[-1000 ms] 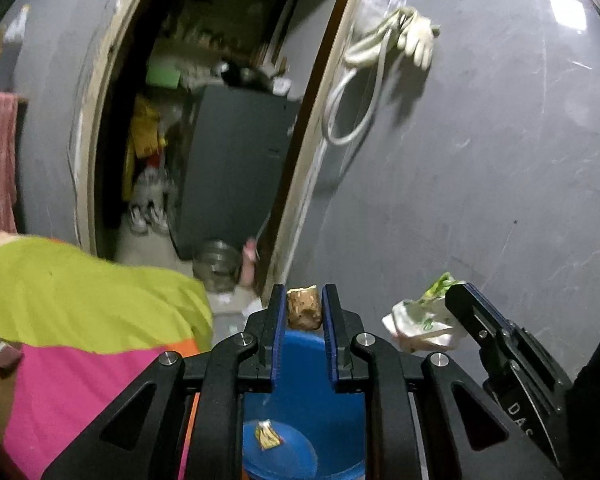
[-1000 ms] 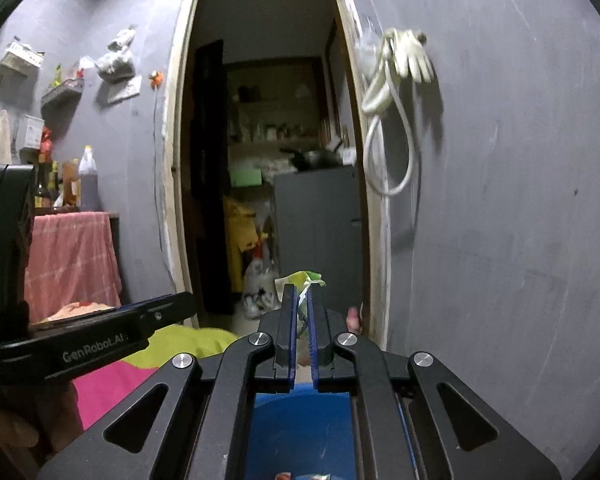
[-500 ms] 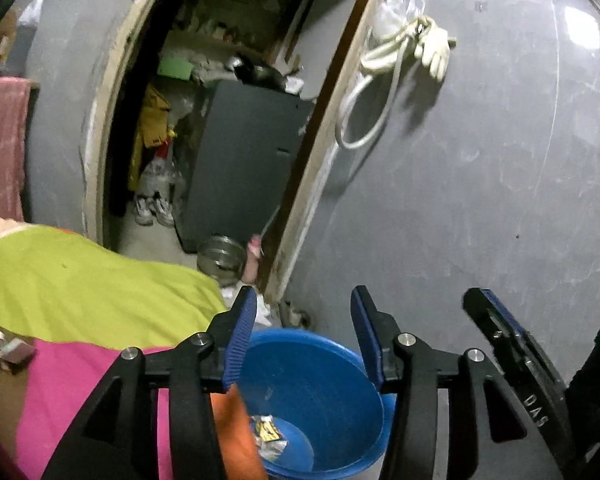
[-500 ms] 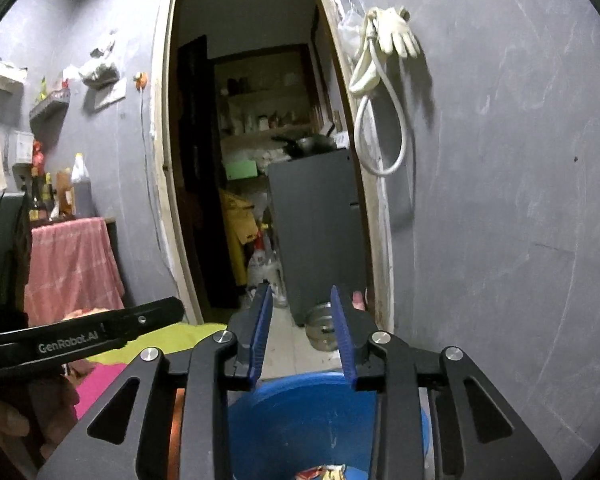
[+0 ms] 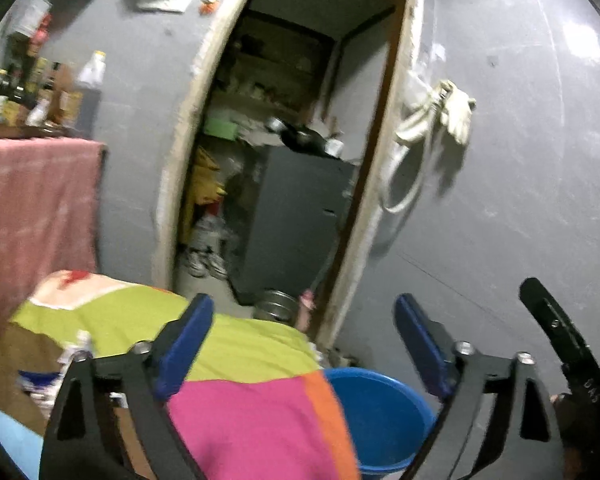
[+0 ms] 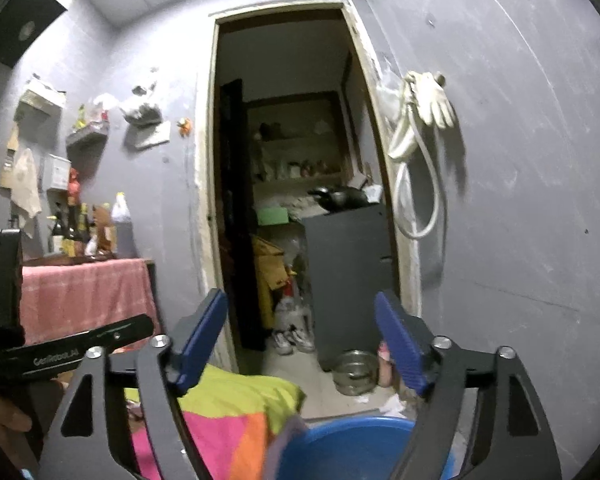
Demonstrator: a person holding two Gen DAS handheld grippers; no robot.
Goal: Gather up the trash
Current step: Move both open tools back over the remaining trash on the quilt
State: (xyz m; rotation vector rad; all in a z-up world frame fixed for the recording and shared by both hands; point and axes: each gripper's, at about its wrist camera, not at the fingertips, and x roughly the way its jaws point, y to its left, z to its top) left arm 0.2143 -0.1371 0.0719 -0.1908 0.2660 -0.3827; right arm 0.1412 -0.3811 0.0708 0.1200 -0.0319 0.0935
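Above the blue bucket (image 5: 374, 412), the left gripper (image 5: 302, 346) spreads its jaws wider with nothing between them; a bright blanket (image 5: 236, 364) lies just left of the bucket. Over the bucket's rim (image 6: 356, 426), the right gripper (image 6: 300, 340) likewise opens empty, facing the doorway (image 6: 296, 184).

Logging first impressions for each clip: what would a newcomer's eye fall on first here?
Probably the bright cloth of pink, green and orange at bottom centre, with the blue tub beside it on the right. Next, the dark doorway in the grey wall and the white glove hanging right of it. Both grippers' jaws frame the view, opening, nothing between them.
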